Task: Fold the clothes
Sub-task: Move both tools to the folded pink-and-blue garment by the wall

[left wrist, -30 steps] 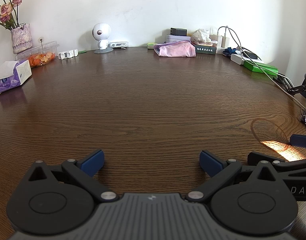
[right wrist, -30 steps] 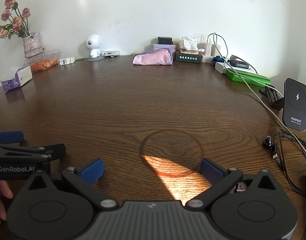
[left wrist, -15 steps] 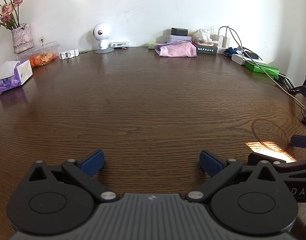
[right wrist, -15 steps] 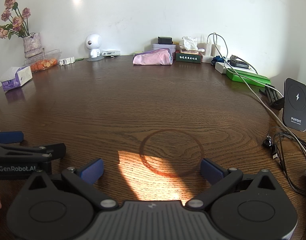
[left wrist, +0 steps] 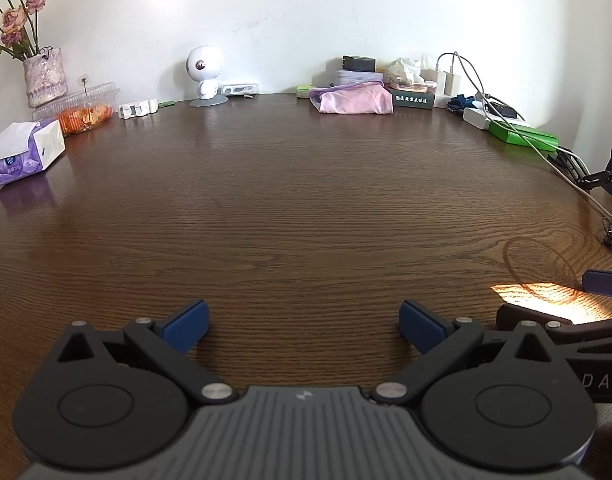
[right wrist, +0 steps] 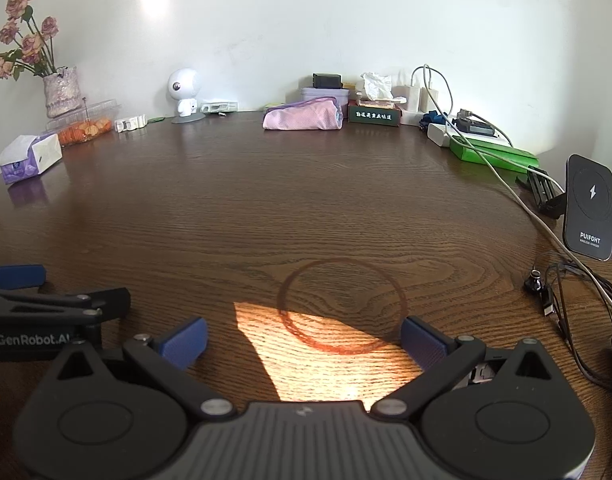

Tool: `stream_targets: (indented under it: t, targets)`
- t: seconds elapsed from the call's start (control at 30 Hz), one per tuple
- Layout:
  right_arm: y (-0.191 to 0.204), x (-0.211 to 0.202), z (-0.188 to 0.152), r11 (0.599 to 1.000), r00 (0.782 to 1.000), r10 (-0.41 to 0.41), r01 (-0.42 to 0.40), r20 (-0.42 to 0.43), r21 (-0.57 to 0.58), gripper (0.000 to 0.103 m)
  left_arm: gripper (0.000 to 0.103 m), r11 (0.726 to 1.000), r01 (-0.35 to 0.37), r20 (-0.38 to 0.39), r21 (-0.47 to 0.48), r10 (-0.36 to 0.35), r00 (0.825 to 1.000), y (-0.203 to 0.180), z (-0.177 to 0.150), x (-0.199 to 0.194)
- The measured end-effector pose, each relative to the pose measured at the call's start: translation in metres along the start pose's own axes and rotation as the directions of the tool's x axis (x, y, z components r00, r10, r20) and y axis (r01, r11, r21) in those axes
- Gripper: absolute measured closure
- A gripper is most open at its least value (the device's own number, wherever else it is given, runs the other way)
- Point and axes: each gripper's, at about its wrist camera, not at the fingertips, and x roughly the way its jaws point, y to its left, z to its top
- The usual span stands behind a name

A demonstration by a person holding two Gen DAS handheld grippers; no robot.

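Cloth (right wrist: 303, 117) — far from right claw (right wrist: 302, 340)

Dark brown wood-grain table (right wrist: 266, 208), darker ring stain (right wrist: 342, 306) near its front edge, crossed by an orange-lit patch. Pale pink folded cloth (right wrist: 304, 117) at the back edge. Purple-and-white tissue pack (left wrist: 24, 152) at the left edge. Bright green flat box (right wrist: 492, 155) at the right edge. Blue-padded black gripper fingers (right wrist: 182, 340).
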Motion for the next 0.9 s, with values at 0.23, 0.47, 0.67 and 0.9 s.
stream_targets:
  t: [0.23,0.47,0.67,0.9]
  targets:
    - [-0.001,-0.006,0.052,0.999,0.997,-0.007,0.01,0.082,-0.04,0.0,0.0,0.991,0.125,0.007,0.046,-0.125,0.992,0.013,0.058,0.007]
    - [-0.048,0.081,0.171,0.994,0.985,0.108,-0.104,0.135,-0.033,0.0,0.0,0.971,0.235,0.053,0.043,-0.237,0.97,0.013,0.179,0.109]
    - [-0.091,0.22,0.266,0.98,0.985,0.162,-0.168,0.064,0.107,0.014,0.013,0.94,0.26,-0.073,-0.22,-0.282,0.957,0.041,0.274,0.255]
    - [-0.1,0.34,0.303,0.95,0.978,0.201,-0.184,-0.044,0.252,0.045,0.062,0.922,0.276,-0.147,-0.272,-0.323,0.935,0.022,0.318,0.365]
